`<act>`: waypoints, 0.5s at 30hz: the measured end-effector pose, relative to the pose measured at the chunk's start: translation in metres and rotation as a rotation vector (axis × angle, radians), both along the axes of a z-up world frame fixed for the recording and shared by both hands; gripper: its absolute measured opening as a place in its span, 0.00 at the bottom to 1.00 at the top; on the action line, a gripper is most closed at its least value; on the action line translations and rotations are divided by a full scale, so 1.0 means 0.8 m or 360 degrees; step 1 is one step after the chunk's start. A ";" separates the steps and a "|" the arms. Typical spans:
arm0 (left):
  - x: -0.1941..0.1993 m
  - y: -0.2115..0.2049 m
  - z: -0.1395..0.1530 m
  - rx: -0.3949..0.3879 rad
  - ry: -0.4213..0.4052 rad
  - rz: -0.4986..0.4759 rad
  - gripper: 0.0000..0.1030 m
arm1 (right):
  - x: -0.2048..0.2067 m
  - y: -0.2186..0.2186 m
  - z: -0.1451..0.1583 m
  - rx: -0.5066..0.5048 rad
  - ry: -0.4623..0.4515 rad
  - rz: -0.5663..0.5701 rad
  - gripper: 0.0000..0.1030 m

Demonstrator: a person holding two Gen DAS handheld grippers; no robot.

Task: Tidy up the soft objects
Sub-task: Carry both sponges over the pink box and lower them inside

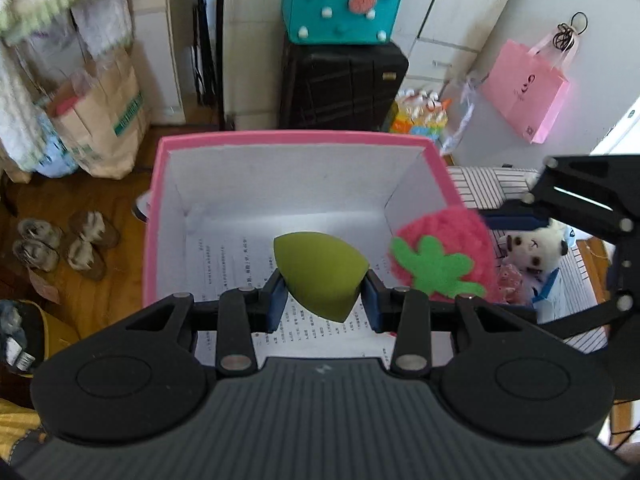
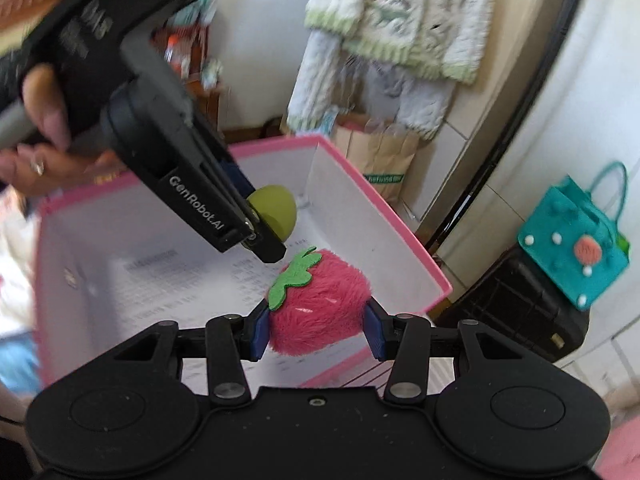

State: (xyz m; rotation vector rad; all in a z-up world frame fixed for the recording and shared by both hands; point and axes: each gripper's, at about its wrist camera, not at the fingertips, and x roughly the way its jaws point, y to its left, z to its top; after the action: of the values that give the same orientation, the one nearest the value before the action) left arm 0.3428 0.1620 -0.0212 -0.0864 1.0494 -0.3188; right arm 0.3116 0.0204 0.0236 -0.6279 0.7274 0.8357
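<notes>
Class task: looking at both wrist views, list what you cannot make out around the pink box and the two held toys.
- Printed sheet lining the pink box: text too small in the left wrist view, blurred in the right.
- White plush toy: partly hidden by the right gripper in the left wrist view.
- Green sponge: half covered by the left gripper in the right wrist view.

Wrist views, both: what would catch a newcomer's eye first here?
The pink-rimmed box, open and white inside, fills both views. Over it the left tool pinches an olive-green sponge, and the right tool pinches a fuzzy pink strawberry beside it.
</notes>
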 end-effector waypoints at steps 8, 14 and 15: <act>0.033 0.011 -0.027 -0.0110 0.0115 0.0096 0.37 | 0.058 0.038 -0.043 -0.0258 0.0031 0.0114 0.50; 0.042 0.006 -0.037 -0.0104 0.0110 0.0120 0.37 | 0.071 0.050 -0.060 -0.0383 0.0056 0.0181 0.50; 0.044 0.006 -0.038 -0.0093 0.0109 0.0131 0.37 | 0.073 0.052 -0.063 -0.0395 0.0074 0.0183 0.50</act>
State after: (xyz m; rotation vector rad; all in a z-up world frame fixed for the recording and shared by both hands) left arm 0.3776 0.1664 -0.0517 -0.1935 1.1015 -0.2732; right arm 0.3697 0.0621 -0.0268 -0.8814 0.8509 0.8752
